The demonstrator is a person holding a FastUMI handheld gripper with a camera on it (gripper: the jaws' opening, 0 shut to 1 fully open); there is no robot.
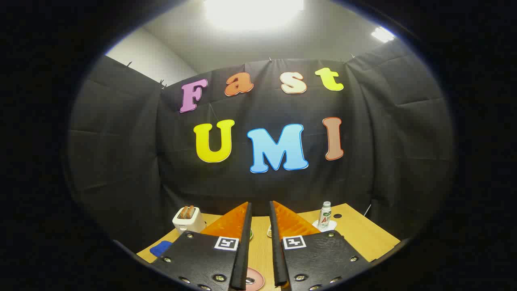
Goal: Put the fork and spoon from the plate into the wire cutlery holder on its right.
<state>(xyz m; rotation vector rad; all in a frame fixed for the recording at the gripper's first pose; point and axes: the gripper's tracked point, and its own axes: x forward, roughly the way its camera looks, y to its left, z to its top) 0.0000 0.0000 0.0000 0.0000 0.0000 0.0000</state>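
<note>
My gripper [260, 204] is held high over the wooden table [359, 234] and looks level at the booth's wall. Its two fingers stand a narrow gap apart, with nothing between them. Low in that gap, close to the fingers' base, shows part of a pink round thing [253, 279]; I cannot tell whether it is the plate. Two small items, one greenish [251, 233] and one pale [269, 231], peek out on the table along the fingers' inner edges, too hidden to name.
A white toaster [186, 219] with two slices in it stands at the table's far left. A small bottle [324, 215] stands on a white coaster at the far right. A blue flat thing [160, 248] lies near the left edge.
</note>
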